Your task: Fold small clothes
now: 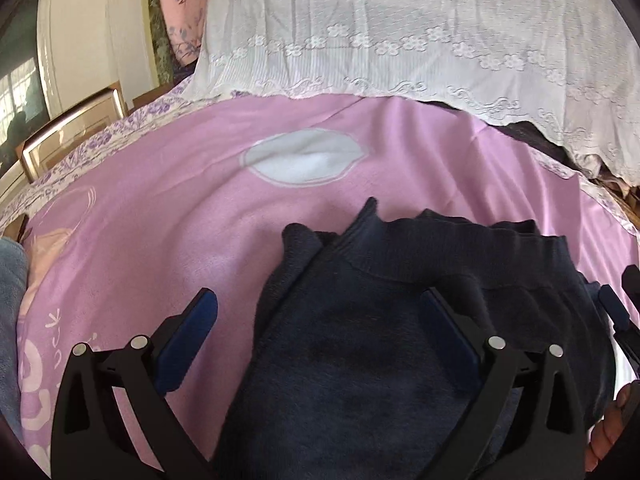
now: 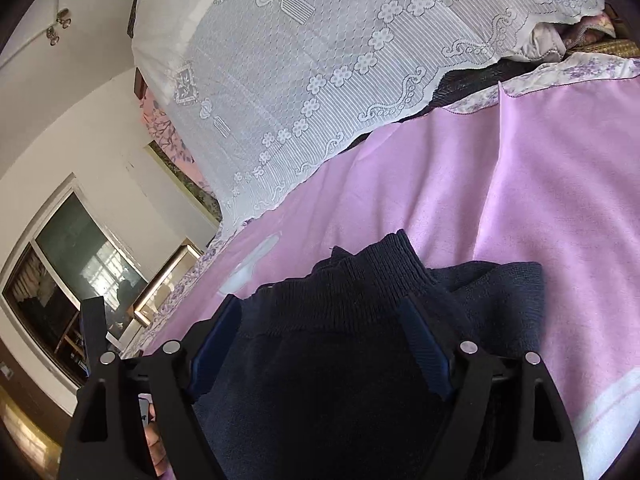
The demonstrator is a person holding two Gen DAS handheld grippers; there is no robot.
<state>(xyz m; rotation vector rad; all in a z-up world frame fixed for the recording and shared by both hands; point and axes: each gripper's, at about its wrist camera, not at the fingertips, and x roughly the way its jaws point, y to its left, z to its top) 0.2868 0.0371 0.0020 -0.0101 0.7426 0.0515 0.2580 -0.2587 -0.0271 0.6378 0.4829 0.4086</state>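
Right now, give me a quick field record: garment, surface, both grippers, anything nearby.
garment: dark navy knit garment, ribbed band at its far edge, partly folded on itself
surface: pink bedsheet with a white oval print
left gripper: open, fingers straddling the garment's left edge, nothing gripped
right gripper: open over the garment near the ribbed band, nothing gripped
nearby: white lace cover draped beyond the sheet

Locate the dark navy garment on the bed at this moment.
The dark navy garment lies on the pink bedsheet, low in both wrist views, below the white lace cover.
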